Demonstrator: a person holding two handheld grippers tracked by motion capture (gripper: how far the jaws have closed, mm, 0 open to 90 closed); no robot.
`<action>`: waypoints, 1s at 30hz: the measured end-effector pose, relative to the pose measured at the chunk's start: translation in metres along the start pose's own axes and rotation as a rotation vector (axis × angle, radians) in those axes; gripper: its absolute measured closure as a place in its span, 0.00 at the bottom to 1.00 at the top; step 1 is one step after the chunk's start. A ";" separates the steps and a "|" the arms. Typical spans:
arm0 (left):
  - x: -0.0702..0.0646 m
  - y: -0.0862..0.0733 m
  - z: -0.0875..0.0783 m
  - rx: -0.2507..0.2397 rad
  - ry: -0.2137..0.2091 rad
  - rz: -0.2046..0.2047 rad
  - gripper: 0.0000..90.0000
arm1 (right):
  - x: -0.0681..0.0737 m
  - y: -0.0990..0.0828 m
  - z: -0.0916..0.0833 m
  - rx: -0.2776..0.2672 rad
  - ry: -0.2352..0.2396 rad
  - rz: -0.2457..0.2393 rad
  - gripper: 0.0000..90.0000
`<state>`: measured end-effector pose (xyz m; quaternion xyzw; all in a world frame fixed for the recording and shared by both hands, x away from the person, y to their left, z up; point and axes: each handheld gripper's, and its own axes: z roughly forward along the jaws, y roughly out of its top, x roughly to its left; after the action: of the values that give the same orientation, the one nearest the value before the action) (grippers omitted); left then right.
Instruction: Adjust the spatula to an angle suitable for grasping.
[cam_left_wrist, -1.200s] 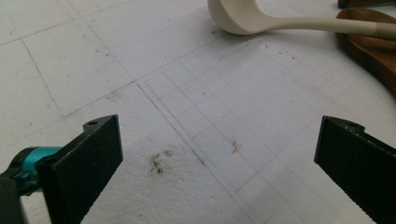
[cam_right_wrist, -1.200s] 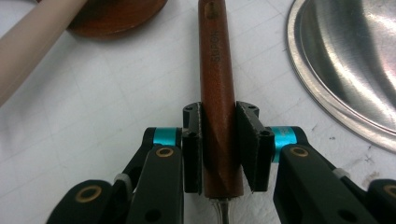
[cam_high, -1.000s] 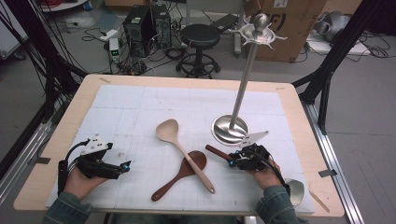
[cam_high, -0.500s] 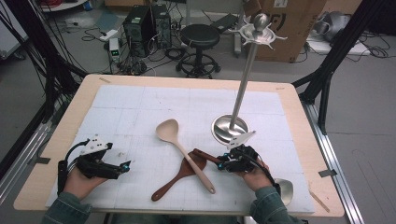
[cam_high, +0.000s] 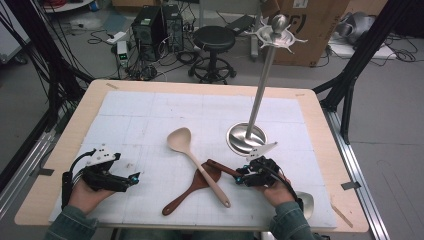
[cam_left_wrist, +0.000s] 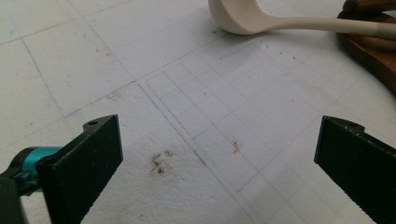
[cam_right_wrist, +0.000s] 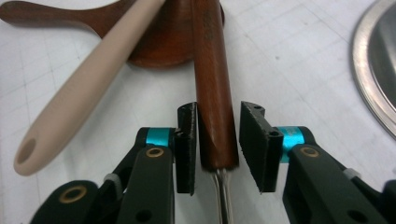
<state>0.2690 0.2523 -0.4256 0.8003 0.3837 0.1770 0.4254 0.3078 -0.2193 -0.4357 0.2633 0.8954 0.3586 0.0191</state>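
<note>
The right gripper (cam_high: 242, 176) is set around the dark wooden handle (cam_right_wrist: 212, 84) of a utensil that lies on the white mat (cam_high: 150, 120), near the round steel base of the hanging stand (cam_high: 246, 138). In the right gripper view the handle runs straight up between the two black jaws; its metal end points back toward the gripper. The jaws stand narrow – they have just been opening a little – and a thin gap is seen on the right side, so the handle is between them but it is not pressed. The left pad seems to touch the wood, though this cannot be told for sure.

The far end of this handle rests on the dark wooden spatula (cam_high: 192, 186), and the pale spoon (cam_high: 200, 167) is laid across that spatula as well. The three utensils are touching each other in one small pile.

The left gripper (cam_high: 131, 181) is held low over the bare mat, with its jaws wide and nothing between them.

For a good grip, the jaws should be closed evenly on both flat sides of the handle, with the handle kept centered – not caught by one edge. The lift is better made slowly and straight up, because the pale spoon lies just beside and could be dragged along.
</note>
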 end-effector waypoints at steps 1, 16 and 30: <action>0.000 0.000 0.000 0.000 0.001 0.000 0.02 | 0.000 -0.001 -0.001 0.000 -0.003 0.000 0.73; 0.000 0.000 0.000 0.003 0.001 0.002 0.02 | 0.003 -0.011 -0.003 0.013 -0.017 -0.002 0.73; 0.000 0.000 0.000 -0.001 0.000 0.001 0.02 | 0.001 -0.002 0.001 0.036 -0.004 0.014 0.81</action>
<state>0.2689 0.2524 -0.4254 0.8002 0.3834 0.1774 0.4256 0.3060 -0.2194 -0.4381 0.2707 0.8998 0.3418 0.0136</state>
